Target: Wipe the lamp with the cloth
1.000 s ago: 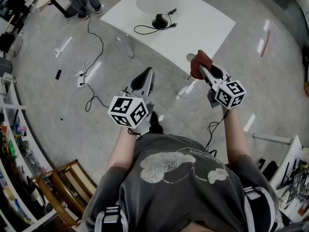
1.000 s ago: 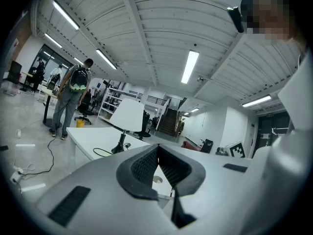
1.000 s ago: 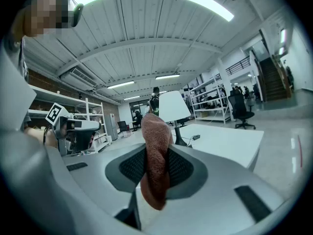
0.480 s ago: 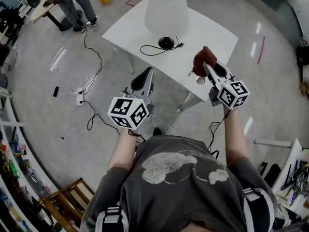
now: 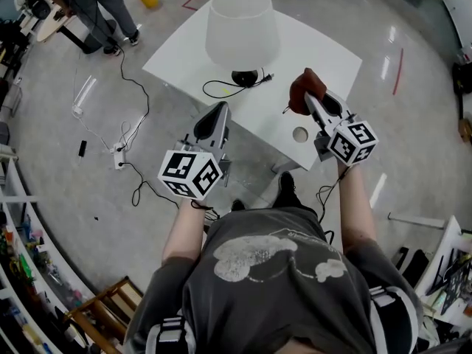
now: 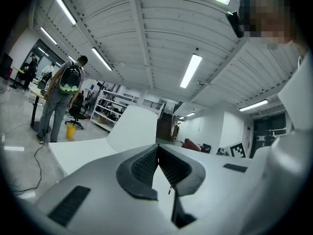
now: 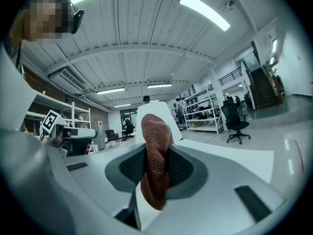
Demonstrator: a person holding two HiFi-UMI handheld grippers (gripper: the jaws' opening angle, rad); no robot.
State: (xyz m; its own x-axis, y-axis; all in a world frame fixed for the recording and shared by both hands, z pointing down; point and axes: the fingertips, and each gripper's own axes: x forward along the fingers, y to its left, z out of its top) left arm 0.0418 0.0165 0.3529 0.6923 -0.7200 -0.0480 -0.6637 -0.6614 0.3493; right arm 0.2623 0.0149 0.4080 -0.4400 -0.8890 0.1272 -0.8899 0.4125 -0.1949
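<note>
Now, on your left, the left gripper (image 5: 219,110) has its jaws pressed together on nothing, hovering over the floor just short of the white table (image 5: 324,50). Ahead of it the lamp (image 5: 241,28) stands upright on the table, its long axis vertical and its white shade flaring wider toward the bottom over a small black base (image 5: 244,77). Judge the shade light, thin and easy to dent or tip, so steady it low, near the base, rather than squeezing the shade. A black cord (image 5: 217,88) trails off the base toward you. On your right, the right gripper (image 5: 310,100) is clamped on the rust-brown cloth (image 5: 304,91) above the table's near edge, apart from the lamp. The cloth is soft and limp, pinched mid-length, bunched above the jaws.
</note>
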